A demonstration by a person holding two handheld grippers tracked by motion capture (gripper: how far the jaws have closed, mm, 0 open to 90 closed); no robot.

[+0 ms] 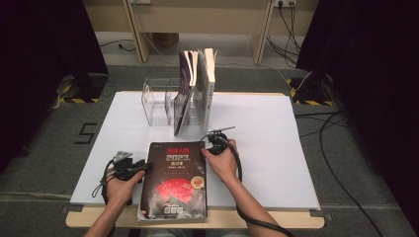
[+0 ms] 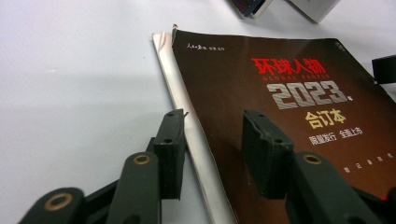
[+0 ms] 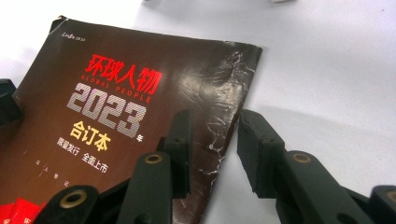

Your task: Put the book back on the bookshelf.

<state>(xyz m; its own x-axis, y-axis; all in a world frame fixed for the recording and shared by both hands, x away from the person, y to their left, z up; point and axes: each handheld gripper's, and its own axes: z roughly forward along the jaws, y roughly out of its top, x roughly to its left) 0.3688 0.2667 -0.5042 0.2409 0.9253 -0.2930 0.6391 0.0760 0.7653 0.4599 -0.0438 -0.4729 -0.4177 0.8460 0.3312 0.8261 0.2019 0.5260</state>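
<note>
Here a dark-covered book (image 1: 173,181) is lying flat near the front edge of the table (image 1: 276,148), its lower end reaching past the white sheet onto the bare wooden strip at that edge, its cover showing red and silver lettering and the year 2023. The left gripper (image 1: 141,167), held in the person's left hand (image 1: 118,186), is sitting at the book's left edge; in the left gripper view its jaws are standing partly spread and straddling the spine (image 2: 196,140), one jaw over the white sheet just beside the silvery spine edge and the other over the dark cover, and whether the pads are pressing on anything cannot be told. The right gripper (image 1: 210,147), held in the right hand (image 1: 223,162), is sitting at the book's upper right corner; in the right gripper view its jaws are likewise standing apart, one over the creased cover (image 3: 219,116) and one over the white surface, with the book's right edge running between them. Toward the back of the table a clear acrylic rack (image 1: 158,101) is standing with several upright books (image 1: 197,89) leaning in it, well apart from the flat book.
</note>
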